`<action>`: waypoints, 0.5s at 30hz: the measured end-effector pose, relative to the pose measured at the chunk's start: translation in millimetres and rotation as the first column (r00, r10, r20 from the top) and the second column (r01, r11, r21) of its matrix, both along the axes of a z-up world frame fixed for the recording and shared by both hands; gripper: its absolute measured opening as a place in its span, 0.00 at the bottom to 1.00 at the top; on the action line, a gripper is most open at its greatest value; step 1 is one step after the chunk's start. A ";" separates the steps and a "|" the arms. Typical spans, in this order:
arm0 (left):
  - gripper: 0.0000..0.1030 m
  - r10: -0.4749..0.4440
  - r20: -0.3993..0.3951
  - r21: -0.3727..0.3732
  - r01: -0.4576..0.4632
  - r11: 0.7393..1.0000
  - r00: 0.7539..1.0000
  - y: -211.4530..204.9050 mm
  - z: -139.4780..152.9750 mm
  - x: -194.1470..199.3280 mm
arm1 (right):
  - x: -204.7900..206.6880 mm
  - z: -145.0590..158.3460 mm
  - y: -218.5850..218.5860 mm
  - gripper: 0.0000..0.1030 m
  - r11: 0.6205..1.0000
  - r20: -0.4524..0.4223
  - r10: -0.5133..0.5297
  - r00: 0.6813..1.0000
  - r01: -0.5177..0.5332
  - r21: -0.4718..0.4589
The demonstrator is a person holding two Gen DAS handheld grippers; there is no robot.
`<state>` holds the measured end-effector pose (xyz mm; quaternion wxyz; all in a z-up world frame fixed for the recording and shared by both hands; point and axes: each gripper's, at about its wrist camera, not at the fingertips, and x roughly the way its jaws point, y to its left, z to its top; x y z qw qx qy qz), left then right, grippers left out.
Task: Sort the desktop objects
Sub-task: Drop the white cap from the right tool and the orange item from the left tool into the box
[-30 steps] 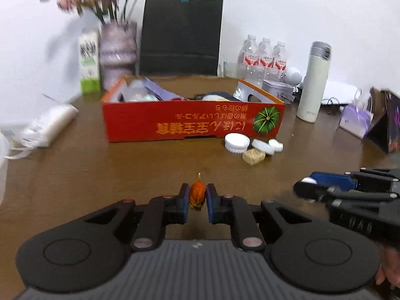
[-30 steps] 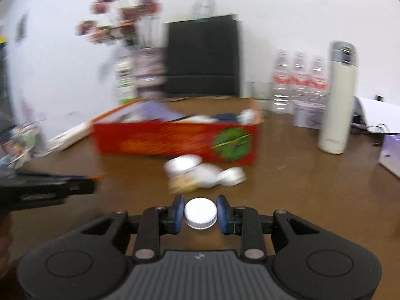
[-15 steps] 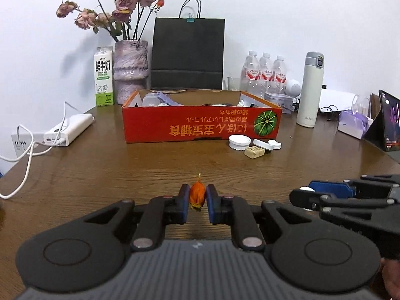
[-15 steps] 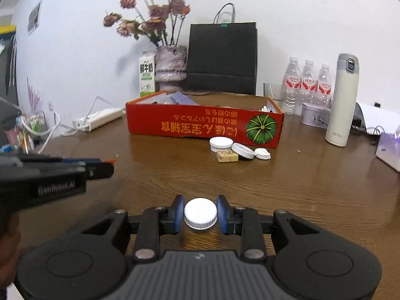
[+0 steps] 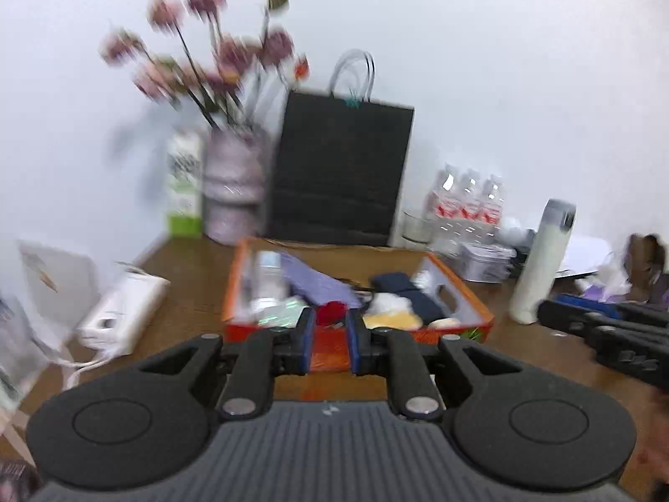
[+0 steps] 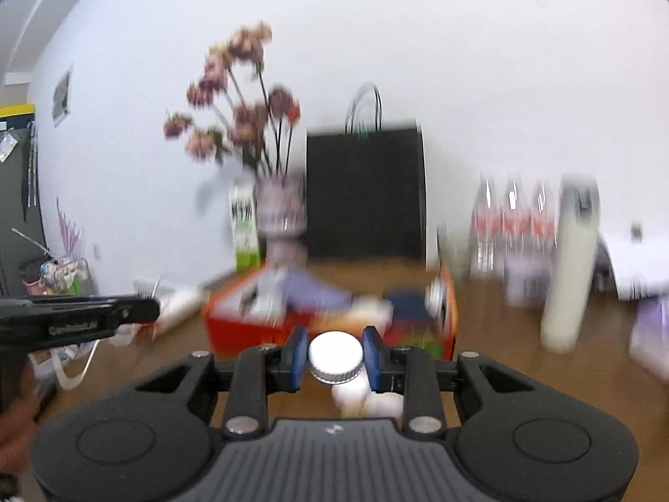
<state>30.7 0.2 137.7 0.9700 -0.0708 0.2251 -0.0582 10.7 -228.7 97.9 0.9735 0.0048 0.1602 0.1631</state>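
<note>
The open red cardboard box [image 5: 468, 293] holds several items and lies just ahead of both grippers; it also shows in the right wrist view [image 6: 234, 326]. My left gripper [image 5: 328, 334] hangs above the box's near edge with its jaws slightly apart; a red-orange object [image 5: 331, 311] shows between the fingertips, blurred, and I cannot tell whether it is gripped. My right gripper [image 6: 335, 355] is shut on a white round cap [image 6: 335, 355], held above the table in front of the box. White lids [image 6: 363, 397] lie on the table below it.
A white thermos [image 5: 539, 263] stands right of the box, water bottles [image 5: 468, 205] behind it. A black paper bag [image 5: 338, 171], flower vase [image 5: 234, 184] and milk carton [image 5: 184, 184] line the back wall. A white power strip [image 5: 121, 309] lies left.
Both grippers rose and moved forward to the red box. The left jaws have widened and the orange object no longer sits pinched as before. The right still holds the cap.
</note>
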 end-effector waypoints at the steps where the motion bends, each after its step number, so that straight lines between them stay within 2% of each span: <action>1: 0.15 -0.034 -0.042 -0.030 0.032 0.999 0.999 2.3 8.9 23.2 | 27.9 11.9 1.5 0.26 1.000 -0.049 0.005 0.999 -0.005 0.003; 3: 0.15 -0.082 -0.142 -0.057 0.074 0.996 0.986 1.8 16.7 74.6 | 78.6 22.1 1.8 0.26 1.000 -0.170 0.001 0.985 0.004 0.027; 5: 0.15 -0.119 -0.250 -0.068 0.105 0.992 0.961 -5.2 10.8 124.2 | 136.1 19.7 2.3 0.26 0.998 -0.318 -0.010 0.948 0.027 0.048; 7: 0.15 -0.099 -0.326 -0.015 0.099 0.995 0.940 -15.0 -4.1 161.4 | 180.2 6.4 8.1 0.26 0.999 -0.414 -0.040 0.910 0.045 0.001; 9: 0.16 -0.115 -0.403 -0.016 0.119 0.993 0.908 -19.6 -25.1 185.7 | 209.2 -14.1 15.2 0.27 0.994 -0.484 -0.108 0.868 0.083 -0.074; 10: 0.22 -0.132 -0.426 -0.018 0.138 0.990 0.895 -20.5 -32.7 193.2 | 217.2 -23.2 18.2 0.28 0.991 -0.502 -0.127 0.856 0.092 -0.094; 11: 0.30 -0.133 -0.427 -0.021 0.137 0.990 0.894 -19.2 -35.2 194.7 | 220.8 -30.3 19.5 0.36 0.991 -0.518 -0.128 0.846 0.089 -0.099; 13: 0.72 -0.117 -0.405 -0.013 0.123 0.992 0.907 -13.5 -35.3 184.5 | 218.5 -39.2 17.3 0.50 0.993 -0.531 -0.120 0.839 0.094 -0.075; 15: 0.79 -0.081 -0.350 0.018 0.093 0.996 0.933 -4.6 -26.6 160.6 | 208.0 -38.0 13.1 0.57 0.995 -0.505 -0.104 0.857 0.092 -0.048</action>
